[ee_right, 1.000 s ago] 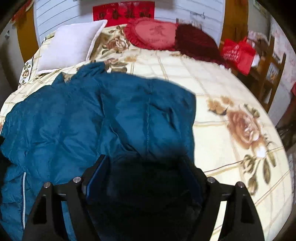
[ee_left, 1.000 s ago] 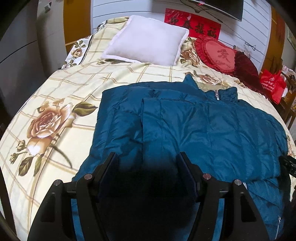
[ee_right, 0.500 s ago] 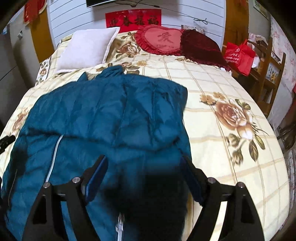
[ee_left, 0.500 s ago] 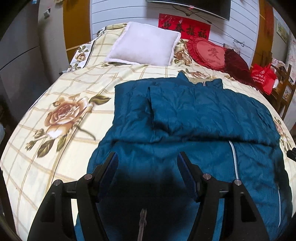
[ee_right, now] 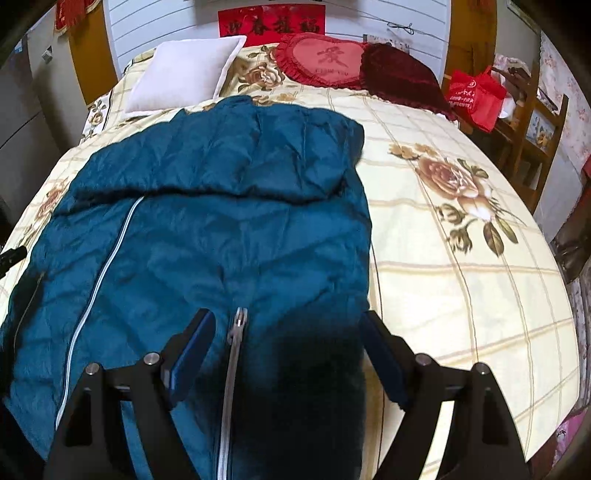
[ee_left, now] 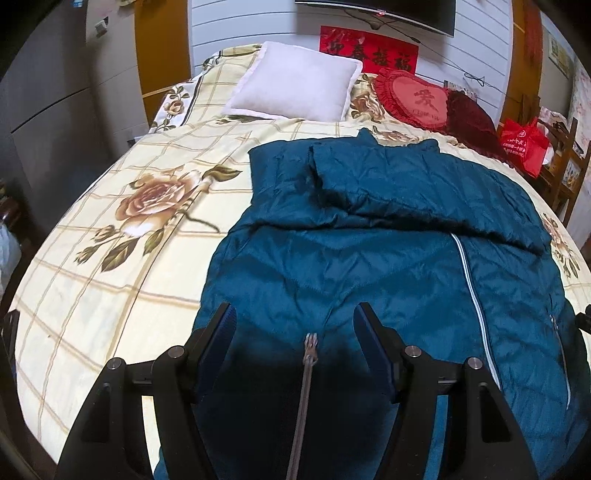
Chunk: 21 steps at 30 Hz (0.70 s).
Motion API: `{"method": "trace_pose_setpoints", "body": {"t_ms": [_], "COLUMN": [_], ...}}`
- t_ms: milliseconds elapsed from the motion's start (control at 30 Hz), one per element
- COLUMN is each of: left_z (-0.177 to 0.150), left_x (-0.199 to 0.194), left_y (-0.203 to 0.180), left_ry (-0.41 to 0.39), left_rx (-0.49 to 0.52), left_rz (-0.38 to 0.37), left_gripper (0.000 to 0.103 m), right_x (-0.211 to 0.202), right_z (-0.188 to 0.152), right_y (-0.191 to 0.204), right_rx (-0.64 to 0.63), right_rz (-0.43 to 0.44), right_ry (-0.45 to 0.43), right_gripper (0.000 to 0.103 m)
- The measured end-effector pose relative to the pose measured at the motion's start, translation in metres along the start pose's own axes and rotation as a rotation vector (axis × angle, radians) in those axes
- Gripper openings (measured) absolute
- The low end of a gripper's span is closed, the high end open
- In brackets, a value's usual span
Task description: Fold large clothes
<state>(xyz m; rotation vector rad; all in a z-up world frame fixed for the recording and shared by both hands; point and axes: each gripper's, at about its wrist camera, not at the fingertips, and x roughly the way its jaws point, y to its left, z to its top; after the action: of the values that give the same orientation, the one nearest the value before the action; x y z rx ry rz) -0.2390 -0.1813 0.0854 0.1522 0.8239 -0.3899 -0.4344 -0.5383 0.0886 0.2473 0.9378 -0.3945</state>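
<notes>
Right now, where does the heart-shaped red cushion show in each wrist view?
Left wrist: heart-shaped red cushion sits upper right, right of the white pillow.
Right wrist: heart-shaped red cushion sits top centre, right of the white pillow.
Shared landmark: the red wall banner above the bedhead.

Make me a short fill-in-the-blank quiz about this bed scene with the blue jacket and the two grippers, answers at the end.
1. The jacket spread on the bed is ____ in colour.
2. The square pillow near the headboard is ____.
3. The red cushion beside that pillow is shaped like a ____.
4. The jaws of the left gripper and the right gripper both stand ____.

Answers: blue; white; heart; open
</notes>
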Motion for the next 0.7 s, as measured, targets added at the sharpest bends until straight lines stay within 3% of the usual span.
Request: {"method": "trace_pose_setpoints", "body": {"t_ms": [700], "left_z": [-0.054], "left_x": [-0.019], "left_y": [0.035], "left_ry": [0.084], "left_rx": [-0.028], "left_rz": [-0.003], "left_gripper": [0.075], "right_x": [-0.023], "right_z": [-0.055], "right_y": [-0.020], "right_rx": [0.029], "right_rz": [-0.030], "right_ry": [0.046], "right_gripper": [0.085]}}
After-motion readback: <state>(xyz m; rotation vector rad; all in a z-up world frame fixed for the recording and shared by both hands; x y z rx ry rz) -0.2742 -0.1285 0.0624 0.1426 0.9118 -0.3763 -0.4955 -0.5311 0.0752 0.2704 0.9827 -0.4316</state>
